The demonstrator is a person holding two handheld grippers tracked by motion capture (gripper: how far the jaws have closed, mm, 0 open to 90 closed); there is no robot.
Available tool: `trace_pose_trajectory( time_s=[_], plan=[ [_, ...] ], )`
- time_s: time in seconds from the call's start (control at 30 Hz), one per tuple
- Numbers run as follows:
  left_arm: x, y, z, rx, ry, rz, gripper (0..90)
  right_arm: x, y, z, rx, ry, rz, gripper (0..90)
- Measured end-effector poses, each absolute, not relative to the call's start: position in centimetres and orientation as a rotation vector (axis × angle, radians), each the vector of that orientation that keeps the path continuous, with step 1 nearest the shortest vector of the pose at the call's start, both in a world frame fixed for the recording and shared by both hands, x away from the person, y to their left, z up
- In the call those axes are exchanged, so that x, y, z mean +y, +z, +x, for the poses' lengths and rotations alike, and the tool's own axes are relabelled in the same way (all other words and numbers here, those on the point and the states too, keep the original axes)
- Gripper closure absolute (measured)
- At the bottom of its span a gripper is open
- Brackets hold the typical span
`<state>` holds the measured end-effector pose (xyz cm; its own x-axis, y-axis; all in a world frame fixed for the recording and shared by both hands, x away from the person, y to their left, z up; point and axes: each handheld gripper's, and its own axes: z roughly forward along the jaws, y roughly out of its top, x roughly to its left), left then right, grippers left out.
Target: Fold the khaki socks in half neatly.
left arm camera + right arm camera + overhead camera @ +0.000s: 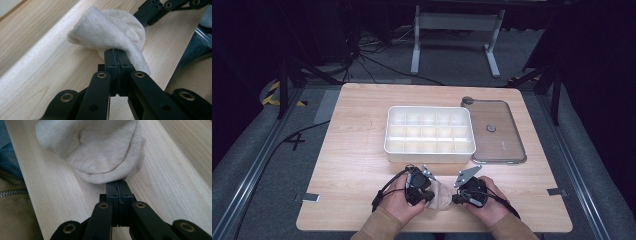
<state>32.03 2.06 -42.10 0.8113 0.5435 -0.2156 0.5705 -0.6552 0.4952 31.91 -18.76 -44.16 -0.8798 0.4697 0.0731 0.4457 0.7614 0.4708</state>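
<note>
Cloth (441, 197), a small beige bundle, lies at the near edge of the bench (352, 150) between both hands, well short of the white divided tray (430, 148). Left claw (116, 53) pinches one edge with jaws closed tight, and right claw (117, 185) nips the opposite edge likewise. Gripping both ends probably lets the person fold or spread it evenly.

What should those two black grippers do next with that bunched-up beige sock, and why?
Probably lift the beige knitted sock together and carry it toward the white divided plastic box. The left gripper and right gripper are each shut on an edge of it, it lies bunched on the pale wooden table, and the box's compartments look empty.
</note>
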Motion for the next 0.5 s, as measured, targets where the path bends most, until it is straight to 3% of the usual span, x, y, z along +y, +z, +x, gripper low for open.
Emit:
trace_pose_trajectory(
  time_s=[0.5],
  plan=[
    [0.7,-42.0,31.6,0.765,-0.055,2.423,88.5,-18.0,-44.2,31.6,2.903,0.763,0.735,90.0]
  ],
)
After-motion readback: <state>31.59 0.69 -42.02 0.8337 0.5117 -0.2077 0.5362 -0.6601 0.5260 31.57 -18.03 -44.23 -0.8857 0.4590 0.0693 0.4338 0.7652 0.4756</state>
